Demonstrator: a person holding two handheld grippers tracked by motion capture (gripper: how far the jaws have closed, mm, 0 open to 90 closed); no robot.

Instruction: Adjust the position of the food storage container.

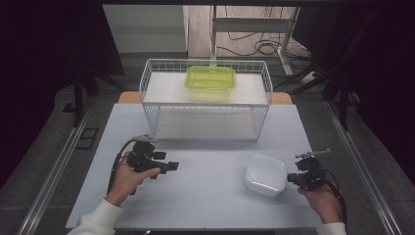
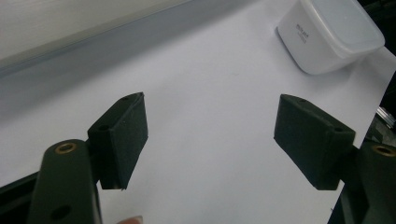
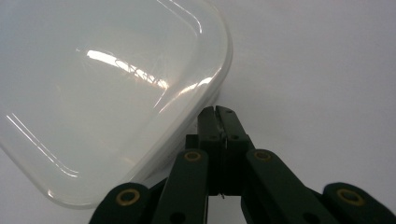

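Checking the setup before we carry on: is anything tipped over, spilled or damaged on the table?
Nothing stands out. The white container sits flat on the table, lid on, beside the shut right gripper. The green container lies level on top of the wire basket. No spill or damage shows.

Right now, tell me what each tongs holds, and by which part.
Nothing. Left tongs are open over bare table; right tongs are shut, empty, beside the white container.
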